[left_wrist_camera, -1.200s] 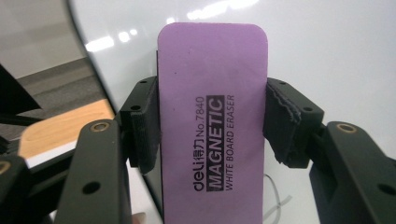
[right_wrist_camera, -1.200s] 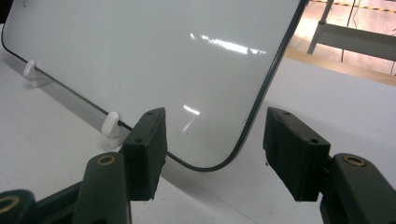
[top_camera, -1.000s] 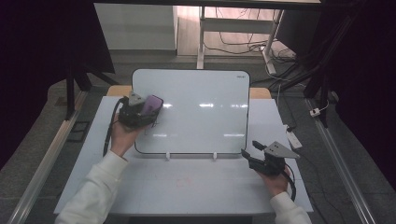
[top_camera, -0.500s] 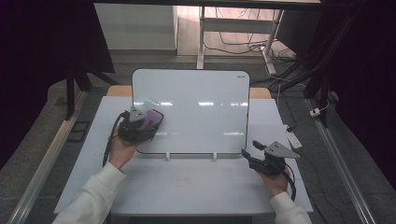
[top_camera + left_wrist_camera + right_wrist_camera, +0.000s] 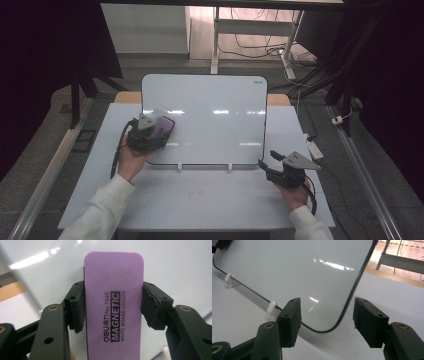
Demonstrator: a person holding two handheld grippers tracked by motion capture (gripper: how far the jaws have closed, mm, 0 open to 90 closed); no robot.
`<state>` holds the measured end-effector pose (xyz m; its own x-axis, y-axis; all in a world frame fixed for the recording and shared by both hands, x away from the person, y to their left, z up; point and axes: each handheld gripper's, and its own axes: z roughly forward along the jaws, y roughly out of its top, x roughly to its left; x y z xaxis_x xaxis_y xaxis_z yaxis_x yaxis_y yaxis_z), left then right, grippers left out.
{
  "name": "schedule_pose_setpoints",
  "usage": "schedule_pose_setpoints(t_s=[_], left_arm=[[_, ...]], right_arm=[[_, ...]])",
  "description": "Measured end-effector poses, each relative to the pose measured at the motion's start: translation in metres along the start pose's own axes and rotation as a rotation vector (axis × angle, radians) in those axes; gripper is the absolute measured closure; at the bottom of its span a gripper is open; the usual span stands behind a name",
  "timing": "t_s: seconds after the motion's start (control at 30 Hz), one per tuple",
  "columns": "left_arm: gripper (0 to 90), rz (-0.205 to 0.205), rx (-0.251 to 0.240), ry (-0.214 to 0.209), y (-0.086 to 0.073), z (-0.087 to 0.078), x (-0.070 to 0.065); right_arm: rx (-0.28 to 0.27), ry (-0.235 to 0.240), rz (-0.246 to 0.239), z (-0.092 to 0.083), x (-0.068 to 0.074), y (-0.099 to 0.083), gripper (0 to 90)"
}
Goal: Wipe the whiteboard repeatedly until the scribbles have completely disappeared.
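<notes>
A white whiteboard (image 5: 210,115) leans on small white feet in the middle of the table. My left gripper (image 5: 156,131) is shut on a purple magnetic whiteboard eraser (image 5: 113,305), its pads pressing the eraser's two long edges; the eraser (image 5: 162,126) sits against the board's lower left area. My right gripper (image 5: 267,161) stands open near the board's lower right corner (image 5: 322,330) with nothing between its jaws (image 5: 325,320), just above the table.
The white tabletop (image 5: 200,200) spreads in front of the board. A white power strip (image 5: 314,149) and cables lie at the table's right edge. Two white board feet (image 5: 272,307) stand along the board's lower rim. Metal rails flank the table.
My left gripper has carried the eraser down the board's left side toward its lower edge. The right gripper has stayed where it was.
</notes>
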<state>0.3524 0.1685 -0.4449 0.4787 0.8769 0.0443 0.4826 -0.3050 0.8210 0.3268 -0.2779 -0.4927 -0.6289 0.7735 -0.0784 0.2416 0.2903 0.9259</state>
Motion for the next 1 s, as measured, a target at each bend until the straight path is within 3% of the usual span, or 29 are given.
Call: schedule_pose_setpoints(t_s=[0.13,0.23,0.3,0.4,0.6,0.73,0.87,1.0], left_arm=[[41.3,0.095,0.027,-0.018,-0.003,0.012,-0.031],[41.3,0.11,0.034,-0.038,-0.005,0.015,-0.037],[41.3,0.076,0.028,-0.063,-0.005,0.013,-0.031],[41.3,0.052,0.013,-0.03,-0.006,0.007,-0.019],[41.3,-0.033,-0.041,0.037,-0.002,-0.006,0.012],[41.3,-0.06,-0.053,0.053,-0.002,-0.01,0.021],[41.3,-0.025,-0.039,0.058,-0.006,-0.005,0.009],[41.3,0.079,-0.001,0.05,-0.01,0.006,-0.021]], right_arm=[[0.0,0.002,-0.001,0.0,0.0,0.0,39.2],[0.001,0.001,-0.001,0.0,0.0,0.0,39.1],[-0.001,0.001,0.002,0.0,-0.001,0.0,39.1],[-0.001,0.001,0.002,0.0,-0.001,0.0,39.0],[-0.003,0.0,-0.001,-0.001,0.0,0.0,39.0],[-0.002,0.0,-0.001,0.0,0.0,0.0,39.0],[0.001,0.004,-0.001,0.0,0.0,0.0,39.0],[0.001,0.004,0.0,0.001,0.0,0.0,39.0]])
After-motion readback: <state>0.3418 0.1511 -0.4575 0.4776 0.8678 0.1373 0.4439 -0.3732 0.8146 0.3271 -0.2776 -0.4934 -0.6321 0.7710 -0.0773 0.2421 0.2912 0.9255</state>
